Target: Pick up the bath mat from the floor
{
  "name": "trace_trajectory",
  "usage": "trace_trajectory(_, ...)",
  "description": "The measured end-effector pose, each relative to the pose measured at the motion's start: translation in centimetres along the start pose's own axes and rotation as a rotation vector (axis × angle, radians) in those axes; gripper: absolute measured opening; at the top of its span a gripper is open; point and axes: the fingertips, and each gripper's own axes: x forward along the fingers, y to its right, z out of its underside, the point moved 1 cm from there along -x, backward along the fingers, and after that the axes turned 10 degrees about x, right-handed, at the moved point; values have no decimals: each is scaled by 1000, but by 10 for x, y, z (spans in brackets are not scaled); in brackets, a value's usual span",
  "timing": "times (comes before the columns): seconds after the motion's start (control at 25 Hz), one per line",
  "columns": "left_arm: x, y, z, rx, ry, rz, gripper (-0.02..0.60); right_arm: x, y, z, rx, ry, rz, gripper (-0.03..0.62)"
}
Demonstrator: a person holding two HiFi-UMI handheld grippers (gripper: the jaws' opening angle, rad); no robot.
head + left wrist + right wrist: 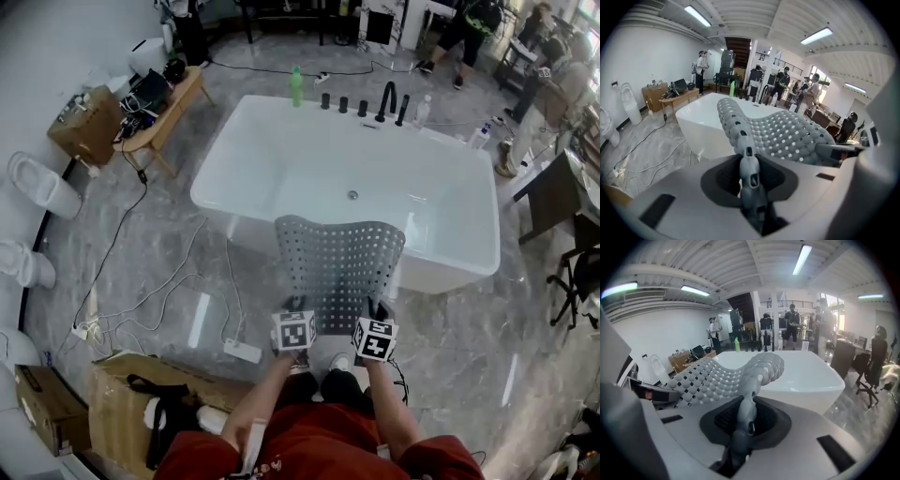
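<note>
Grey perforated bath mat (339,258) hangs clear of the floor before the white bathtub (272,159). The left gripper (295,305) and right gripper (380,307) each have fingers clamped on a near corner of it.

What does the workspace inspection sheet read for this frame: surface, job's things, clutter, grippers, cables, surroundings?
Surface: grey marble floor, glare patches.
Job's things: grey perforated bath mat, lifted off the floor, arching before the white bathtub.
Clutter: cardboard boxes at the person's left; green bottle on the tub's far rim.
Grippers: left gripper and right gripper each shut on the mat's near edge.
Cables: white cables and a power strip on the floor left of the tub; black cable towards the wooden bench.
Surroundings: toilets along the left wall; people at the far end.
</note>
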Motion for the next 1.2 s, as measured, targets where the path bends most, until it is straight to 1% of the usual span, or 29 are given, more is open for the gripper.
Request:
trace_trajectory(0.28, -39, 9, -86, 30, 190, -6, 91, -35, -4, -86, -45, 203, -12, 49)
trace_trajectory(0.48, -77, 14, -146, 87, 348, -23, 89, -67, -13, -143, -49, 356, -30, 49)
trace_trajectory(0.72, -131, 24, -205, 135, 533, -41, 87, -115, -23, -203, -70, 540, -43, 48)
trace_trajectory(0.96, -183, 31, -255, 200, 719, -73, 87, -162, -34, -255, -104, 713, -41, 49)
trace_trajectory(1.2, -227, 37, -291, 238, 881, -84, 87, -205, -43, -297, -149, 871, -38, 49)
